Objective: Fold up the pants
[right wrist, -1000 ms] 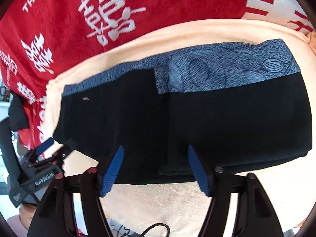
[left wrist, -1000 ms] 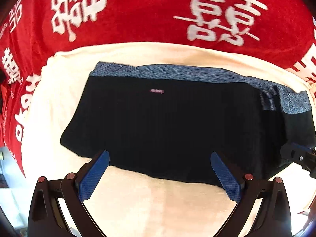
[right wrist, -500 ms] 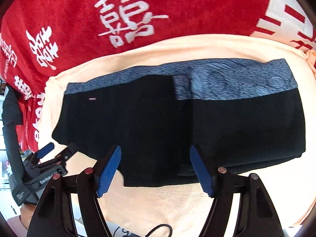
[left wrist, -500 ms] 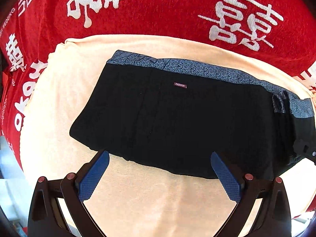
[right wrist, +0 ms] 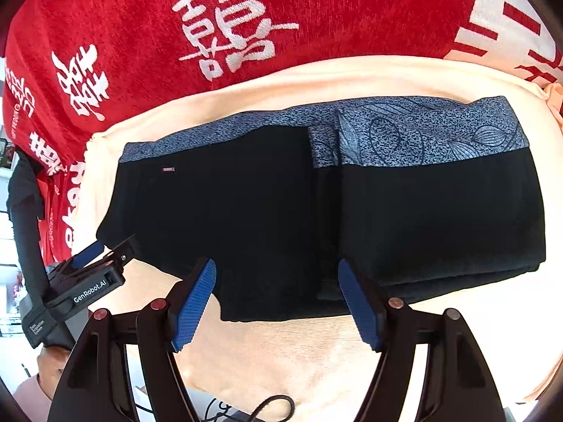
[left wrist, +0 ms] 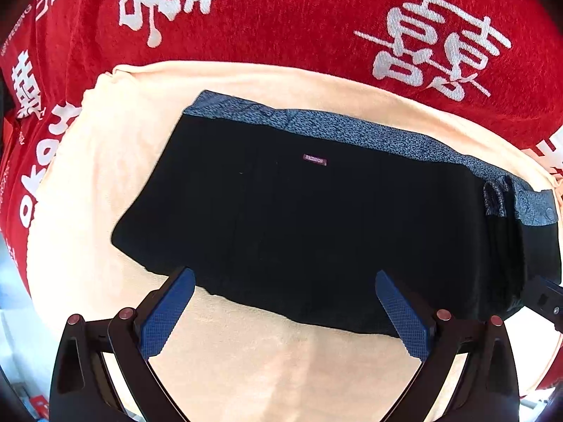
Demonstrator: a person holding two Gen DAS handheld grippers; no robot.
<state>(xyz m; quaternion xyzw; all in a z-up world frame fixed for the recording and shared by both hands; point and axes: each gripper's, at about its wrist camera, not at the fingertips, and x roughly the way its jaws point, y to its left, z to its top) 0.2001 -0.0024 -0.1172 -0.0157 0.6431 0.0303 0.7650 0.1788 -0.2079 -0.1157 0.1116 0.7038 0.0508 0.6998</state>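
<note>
**A:** What lay on the surface, and where?

**B:** One pair of black pants [right wrist: 267,218] with a blue-grey patterned waistband lay flat on one cream towel [left wrist: 288,362]. The towel sat on a red cloth [left wrist: 288,21] printed with white characters. The waistband ran along the towel's far edge. The right part of the pants was folded over, making a thicker stack towards the towel's right edge.

**A:** How much room was around them?

**B:** A wide bare strip of towel showed along the near edge and another at the left edge. At the far edge only a narrow cream band separated the waistband from the red cloth.

**A:** And the tools?

**B:** Two grippers, each with two blue-padded fingers. The left gripper [left wrist: 285,311] hovered over the near hem of the pants, its jaws spread wide with nothing pinched. The right gripper [right wrist: 276,299] also stood wide apart over the near hem, by the fold line, clamping nothing. In the right view the left gripper [right wrist: 93,256] appeared beside the pants' near left corner.
</note>
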